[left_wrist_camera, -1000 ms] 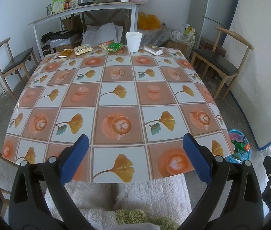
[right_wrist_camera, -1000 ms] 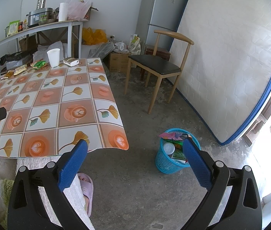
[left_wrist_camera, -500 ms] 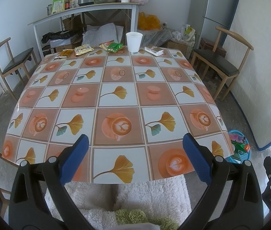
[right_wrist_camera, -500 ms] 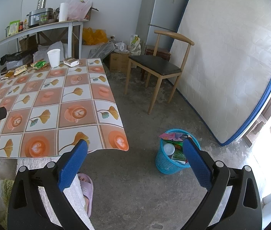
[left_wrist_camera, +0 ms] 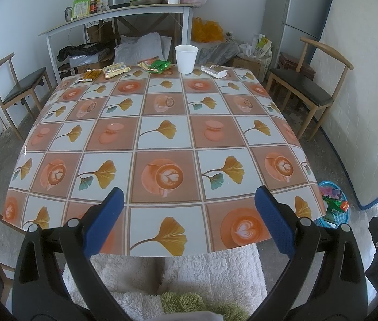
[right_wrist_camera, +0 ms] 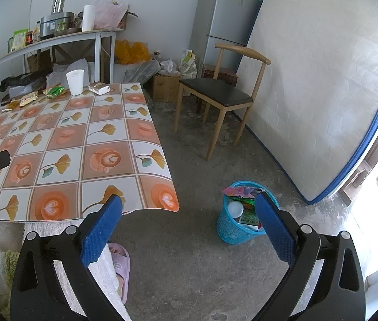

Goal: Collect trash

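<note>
L claw (left_wrist_camera: 186, 219) wide apart, R claw (right_wrist_camera: 189, 220) too

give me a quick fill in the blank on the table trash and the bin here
1. The white paper cup stands at the ____ edge of the table.
2. The blue basket sits on the ____.
3. Both the left gripper and right gripper are ____.

Missing words: far; floor; open

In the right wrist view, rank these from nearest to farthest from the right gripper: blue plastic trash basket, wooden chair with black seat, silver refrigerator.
1. The blue plastic trash basket, on the floor just ahead of the right gripper, towards its right finger.
2. The wooden chair with black seat, farther back, beside the table.
3. The silver refrigerator, against the back wall.
</note>
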Tool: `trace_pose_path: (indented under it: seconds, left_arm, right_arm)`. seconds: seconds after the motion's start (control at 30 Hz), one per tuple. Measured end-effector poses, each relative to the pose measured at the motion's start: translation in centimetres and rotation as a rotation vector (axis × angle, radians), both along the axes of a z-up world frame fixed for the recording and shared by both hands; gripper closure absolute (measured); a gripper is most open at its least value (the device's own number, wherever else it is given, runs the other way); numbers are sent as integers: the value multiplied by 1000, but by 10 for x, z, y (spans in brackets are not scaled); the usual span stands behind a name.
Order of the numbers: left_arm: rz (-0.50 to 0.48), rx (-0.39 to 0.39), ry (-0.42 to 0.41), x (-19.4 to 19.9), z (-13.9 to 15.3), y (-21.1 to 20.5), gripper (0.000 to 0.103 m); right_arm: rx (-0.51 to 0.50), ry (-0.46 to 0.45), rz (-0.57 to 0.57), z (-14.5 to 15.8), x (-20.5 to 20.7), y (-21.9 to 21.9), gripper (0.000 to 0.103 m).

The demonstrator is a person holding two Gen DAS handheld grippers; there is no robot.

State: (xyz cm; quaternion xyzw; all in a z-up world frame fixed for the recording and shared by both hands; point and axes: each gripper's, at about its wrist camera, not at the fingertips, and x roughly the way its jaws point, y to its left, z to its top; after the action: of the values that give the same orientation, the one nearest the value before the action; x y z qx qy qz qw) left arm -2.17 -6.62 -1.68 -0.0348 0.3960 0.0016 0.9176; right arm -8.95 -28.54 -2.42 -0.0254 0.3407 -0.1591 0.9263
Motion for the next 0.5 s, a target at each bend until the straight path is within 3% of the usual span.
trace_pose_path:
  seconds: [0.5]
  left_arm:
    - [-2,-1,7,0,-2,-1,9]
  right_arm:
    - [0,-1,-1,0,0,1,6]
